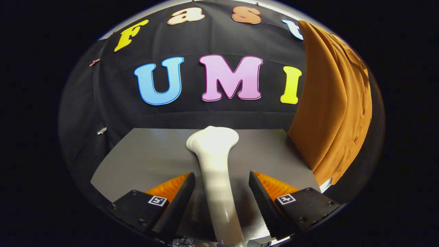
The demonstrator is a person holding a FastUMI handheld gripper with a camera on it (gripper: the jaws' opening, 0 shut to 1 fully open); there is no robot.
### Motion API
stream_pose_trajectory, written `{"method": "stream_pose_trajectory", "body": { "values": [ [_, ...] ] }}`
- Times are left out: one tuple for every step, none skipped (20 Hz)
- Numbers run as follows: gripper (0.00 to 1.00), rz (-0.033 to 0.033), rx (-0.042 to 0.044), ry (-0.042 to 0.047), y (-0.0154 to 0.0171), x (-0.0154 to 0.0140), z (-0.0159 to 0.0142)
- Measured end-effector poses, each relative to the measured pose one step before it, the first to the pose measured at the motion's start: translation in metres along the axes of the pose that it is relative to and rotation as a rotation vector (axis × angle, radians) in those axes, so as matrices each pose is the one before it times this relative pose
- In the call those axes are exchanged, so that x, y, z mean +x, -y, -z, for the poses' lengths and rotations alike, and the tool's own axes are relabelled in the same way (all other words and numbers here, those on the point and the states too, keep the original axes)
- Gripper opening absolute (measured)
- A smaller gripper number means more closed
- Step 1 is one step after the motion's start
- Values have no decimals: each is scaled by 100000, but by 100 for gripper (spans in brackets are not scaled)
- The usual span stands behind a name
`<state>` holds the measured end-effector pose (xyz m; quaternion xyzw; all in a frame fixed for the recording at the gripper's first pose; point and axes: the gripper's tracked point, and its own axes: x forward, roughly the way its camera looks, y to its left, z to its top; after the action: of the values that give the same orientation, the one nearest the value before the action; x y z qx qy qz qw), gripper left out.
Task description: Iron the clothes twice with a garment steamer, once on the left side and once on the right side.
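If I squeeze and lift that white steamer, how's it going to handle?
The steamer looks rigid and glossy, so probably slippery. Its wide head may make it top-heavy. It lies between the open gripper's fingers, seemingly untouched.

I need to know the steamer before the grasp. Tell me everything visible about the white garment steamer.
The garment steamer is white, smooth and glossy, like plastic. It lies on the grey table, its long handle running between the fingers of the gripper and its wider, flared head beyond them, pointing toward the booth wall. The fingers stand open on either side, with a gap to the handle. The orange shirt hangs to its right, apart from it.
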<state>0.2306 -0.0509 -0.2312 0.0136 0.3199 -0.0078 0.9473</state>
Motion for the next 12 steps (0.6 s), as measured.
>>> {"method": "stream_pose_trajectory", "body": {
  "values": [
    [99,268,352,-1382,-56,361,310],
    [99,420,296,-1364,-14,321,224],
    [99,612,332,-1280,101,161,118],
    [99,300,81,-980,34,402,-75],
    [91,149,-254,-1097,-24,350,266],
    [88,424,-1111,-834,-33,205,155],
    [86,-1749,-567,-2628,-479,232,419],
    [81,-1333,-70,1690,-305,78,-59],
    [66,1264,-2322,-213,-8,331,99],
    [51,-26,-2213,361,-17,-443,-337],
    [51,-453,-1436,736,1,-73,-32],
    [45,-1019,-311,262,8,27,30]
  ]
}}
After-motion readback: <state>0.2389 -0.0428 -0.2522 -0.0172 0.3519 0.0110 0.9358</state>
